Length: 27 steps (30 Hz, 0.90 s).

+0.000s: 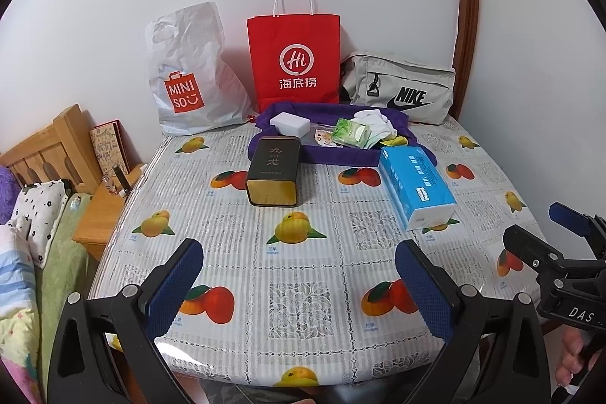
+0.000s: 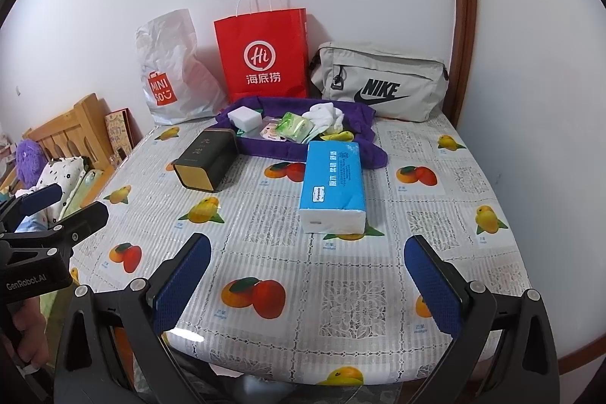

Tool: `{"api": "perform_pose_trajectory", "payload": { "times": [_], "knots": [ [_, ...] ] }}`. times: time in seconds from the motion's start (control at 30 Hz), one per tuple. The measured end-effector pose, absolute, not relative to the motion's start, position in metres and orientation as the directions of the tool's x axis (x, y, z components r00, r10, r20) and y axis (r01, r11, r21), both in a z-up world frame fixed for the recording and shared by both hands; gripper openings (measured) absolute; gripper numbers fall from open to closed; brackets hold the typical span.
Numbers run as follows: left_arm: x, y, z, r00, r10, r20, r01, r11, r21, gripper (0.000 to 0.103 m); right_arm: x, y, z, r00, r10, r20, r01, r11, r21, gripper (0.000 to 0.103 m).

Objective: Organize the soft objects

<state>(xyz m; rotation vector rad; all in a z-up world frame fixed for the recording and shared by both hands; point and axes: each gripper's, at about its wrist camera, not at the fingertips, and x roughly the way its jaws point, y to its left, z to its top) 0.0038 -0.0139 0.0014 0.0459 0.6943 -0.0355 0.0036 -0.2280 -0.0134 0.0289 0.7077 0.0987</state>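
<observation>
While nothing is yet grasped: both claws hover over the near edge of the fruit-print tabletop (image 1: 310,252).
Left claw (image 1: 299,275): released, jaws spread, empty.
Right claw (image 2: 306,275): released, likewise empty.
Soft things: blue plastic-wrapped tissue pack (image 2: 332,185) lies flat at 12 o'clock of the right claw, just beside the purple cloth tray (image 2: 265,148) holding white socks (image 2: 326,116), a green tissue packet (image 2: 294,127) and a white sponge block (image 2: 245,118), probably as the collecting spot.
Writing: "MINISO" on white plastic bag (image 1: 189,74); "Hi 海底捞" on red paper bag (image 1: 297,55); "NIKE" on grey pouch (image 2: 382,82); "九龙" on black tin (image 1: 274,171).
</observation>
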Motion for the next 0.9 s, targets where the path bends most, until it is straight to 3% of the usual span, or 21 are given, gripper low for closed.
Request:
{"api": "perform_pose_trajectory", "payload": {
  "times": [0.9],
  "knots": [
    [0.0024, -0.0113, -0.0006, 0.765, -0.021, -0.644, 0.047, 0.999, 0.023, 0.102, 0.0036, -0.2251, -0.0153, 0.756, 0.094, -0.647, -0.078, 0.996, 0.052, 0.101]
  ]
}}
